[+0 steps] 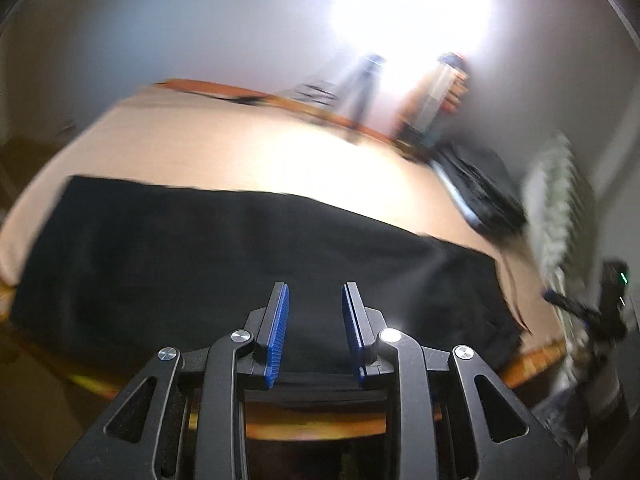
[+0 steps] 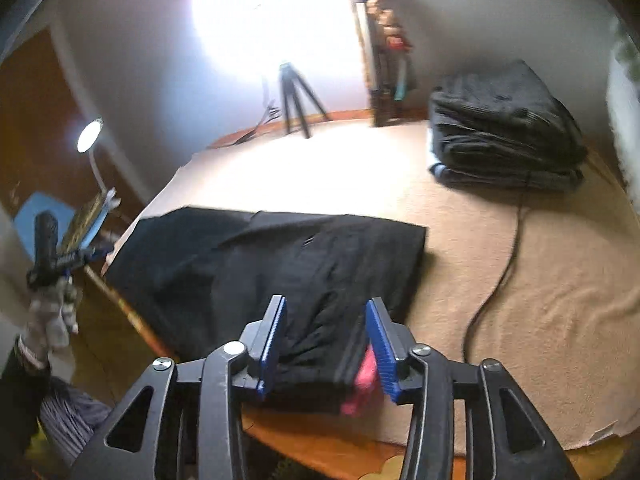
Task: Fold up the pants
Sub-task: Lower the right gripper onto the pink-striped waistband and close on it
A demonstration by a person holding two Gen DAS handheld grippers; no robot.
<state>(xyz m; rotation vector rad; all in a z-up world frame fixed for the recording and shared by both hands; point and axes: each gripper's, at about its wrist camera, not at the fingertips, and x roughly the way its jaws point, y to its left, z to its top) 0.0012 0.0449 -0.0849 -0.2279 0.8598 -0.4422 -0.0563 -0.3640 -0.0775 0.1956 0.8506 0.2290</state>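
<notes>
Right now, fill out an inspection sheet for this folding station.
Surface: beige blanket over an orange table.
Job's things: black pants lying folded flat near the front edge.
Clutter: stack of dark folded clothes at the far right; pink item beside the pants.
Grippers: left claw and right claw both open, nothing between the jaws.
Cables: black cable running across the blanket.
Surroundings: tripod under a glaring light; desk lamp at left.
</notes>
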